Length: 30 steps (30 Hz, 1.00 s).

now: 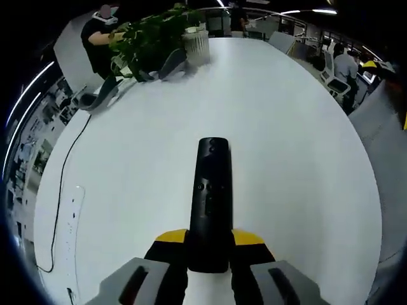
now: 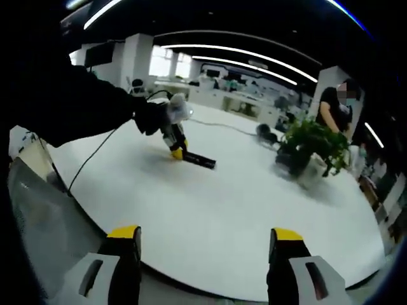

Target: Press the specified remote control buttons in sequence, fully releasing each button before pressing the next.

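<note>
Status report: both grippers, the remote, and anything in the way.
Left gripper shut on remote, held over white table. Right gripper open, empty. Potted plant far off; nothing blocking.

— What do the jaws of the left hand-held gripper (image 1: 210, 251) look like?
— Grey bodies with dark slots, black fingers, yellow caps at the tips.
— And the right hand-held gripper (image 2: 207, 244)?
— The same: grey shells, black fingers, yellow tips.
— What does the person wear?
— A dark long sleeve (image 2: 76, 105) and a dark glove (image 2: 151, 116).
</note>
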### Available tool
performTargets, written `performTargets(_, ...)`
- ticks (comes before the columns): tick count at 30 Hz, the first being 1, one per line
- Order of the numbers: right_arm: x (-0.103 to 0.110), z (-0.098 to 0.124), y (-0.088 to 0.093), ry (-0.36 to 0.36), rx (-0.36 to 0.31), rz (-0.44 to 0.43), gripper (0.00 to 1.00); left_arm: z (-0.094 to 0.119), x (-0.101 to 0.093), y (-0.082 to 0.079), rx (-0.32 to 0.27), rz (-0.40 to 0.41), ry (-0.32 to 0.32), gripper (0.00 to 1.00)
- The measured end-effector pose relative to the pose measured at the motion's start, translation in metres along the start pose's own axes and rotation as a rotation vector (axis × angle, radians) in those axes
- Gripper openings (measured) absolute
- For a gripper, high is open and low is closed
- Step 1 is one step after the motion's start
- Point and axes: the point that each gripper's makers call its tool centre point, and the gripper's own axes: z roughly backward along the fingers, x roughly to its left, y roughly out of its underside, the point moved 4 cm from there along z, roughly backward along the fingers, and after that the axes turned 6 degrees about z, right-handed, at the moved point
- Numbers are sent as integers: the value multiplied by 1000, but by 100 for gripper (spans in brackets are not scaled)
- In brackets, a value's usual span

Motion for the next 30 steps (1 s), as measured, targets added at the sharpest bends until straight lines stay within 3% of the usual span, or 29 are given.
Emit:
performTargets(8, 0, -1, 1, -6, 14, 1, 80, -2, 9, -2, -19, 17, 9, 24)
performTargets(13, 0, -1, 1, -2, 16, 1, 80, -2, 8, -3, -32, -27, -16, 26)
performTargets(15, -1, -1, 0, 3, 11, -2, 81, -1, 10, -3, -31, -20, -46, 30)
performTargets(16, -1, -1, 0, 4, 11, -2, 81, 1, 14, -3, -28, 11, -93, 33)
performTargets(20, -2, -1, 0, 13, 6, 0, 82, 7, 7, 2, -26, 72, -122, 48)
performTargets(21, -2, -1, 0, 14, 6, 0, 82, 11, 6, 2, -37, 76, -138, 48)
performTargets(24, -3, 0, 0, 21, 8, 5, 83, 33, -2, -3, -150, 140, -194, 47)
performTargets(28, -1, 0, -2, 13, 2, 6, 84, 64, -25, 1, -251, 250, -216, 64)
performTargets(30, 1, 2, -4, -3, -13, -8, 84, 77, -35, 4, -280, 278, -247, 67)
